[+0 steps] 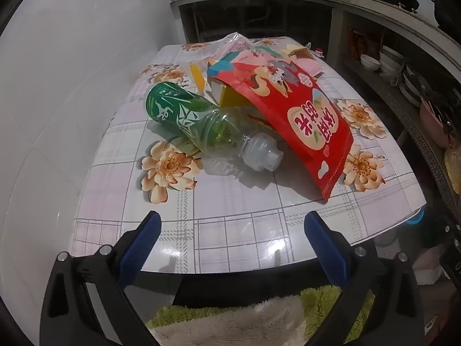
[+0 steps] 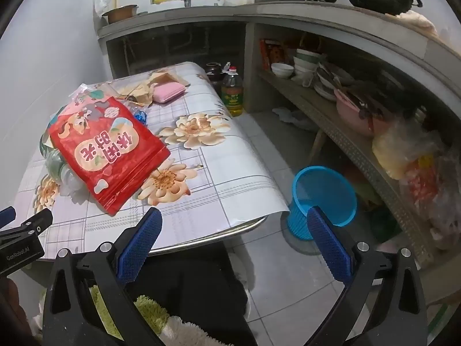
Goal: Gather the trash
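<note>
Left wrist view: The left tongs hang spread wide and empty above the near edge of the floral counter, tilted steeply down. Ahead lies a green plastic bottle on its side, its neck tucked under a red snack bag; wrappers and a yellow box are heaped behind.

Right wrist view: The right tongs are also spread and empty, angled down past the counter's corner. A blue bin stands on the floor just beside the counter and looks empty.

Progress: Collection appears not yet begun; all the trash seen remains on the counter.
</note>
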A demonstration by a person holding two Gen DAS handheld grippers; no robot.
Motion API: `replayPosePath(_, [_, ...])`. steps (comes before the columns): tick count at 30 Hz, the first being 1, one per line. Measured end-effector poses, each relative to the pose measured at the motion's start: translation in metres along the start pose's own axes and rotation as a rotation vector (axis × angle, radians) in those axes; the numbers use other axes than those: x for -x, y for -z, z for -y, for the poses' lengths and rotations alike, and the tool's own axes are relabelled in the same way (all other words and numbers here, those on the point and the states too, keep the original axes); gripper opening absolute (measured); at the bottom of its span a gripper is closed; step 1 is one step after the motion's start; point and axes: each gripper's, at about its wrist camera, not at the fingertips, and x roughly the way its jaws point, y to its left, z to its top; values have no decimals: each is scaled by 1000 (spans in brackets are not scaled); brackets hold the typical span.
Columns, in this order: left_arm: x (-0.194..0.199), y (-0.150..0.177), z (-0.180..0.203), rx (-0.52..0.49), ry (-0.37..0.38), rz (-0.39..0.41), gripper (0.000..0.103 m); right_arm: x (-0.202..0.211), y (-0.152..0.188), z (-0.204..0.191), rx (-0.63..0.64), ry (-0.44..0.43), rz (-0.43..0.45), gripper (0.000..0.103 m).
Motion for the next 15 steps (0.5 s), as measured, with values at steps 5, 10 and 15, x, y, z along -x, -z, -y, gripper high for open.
replayPosePath(5, [-1,-1,1,-5,8,-4,97,-1,1,-4,-3,0,10,97])
replayPosePath(10, [-6,1,-5,-3,6,1,97,-4,0,-3,-7,5,-2,97])
replayPosePath(15, [-4,2,-2,1,-8,5,97,-2,2,-3,-11,7,1,97])
